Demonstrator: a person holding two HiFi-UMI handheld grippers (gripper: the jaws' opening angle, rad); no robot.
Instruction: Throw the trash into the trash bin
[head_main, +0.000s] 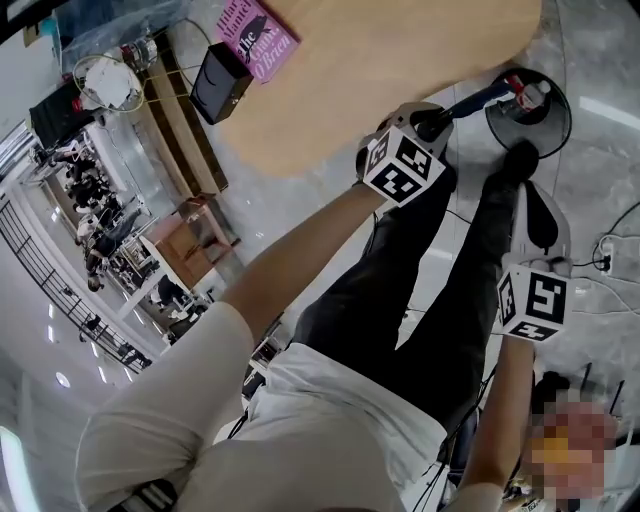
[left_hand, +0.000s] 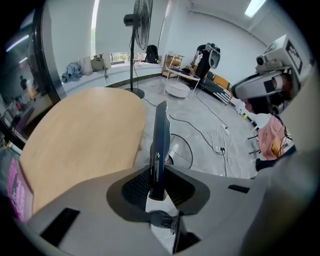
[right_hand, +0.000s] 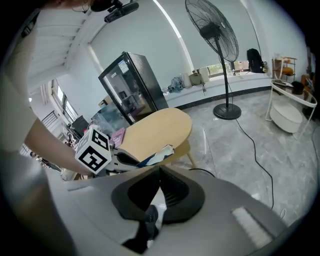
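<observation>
White "The" on the pink book (head_main: 258, 38) cover; other print there too blurred.

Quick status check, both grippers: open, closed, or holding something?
Left gripper: closed on a flat dark blue wrapper.
Right gripper: closed, with nothing between its jaws.

Left gripper (head_main: 440, 122) with blue wrapper (head_main: 483, 98)

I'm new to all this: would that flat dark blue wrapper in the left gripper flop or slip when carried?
Probably light: the flat dark blue wrapper looks paper-thin edge-on. It stands straight out from the left gripper, so likely fairly stiff. Its glossy film may be slippery.
</observation>
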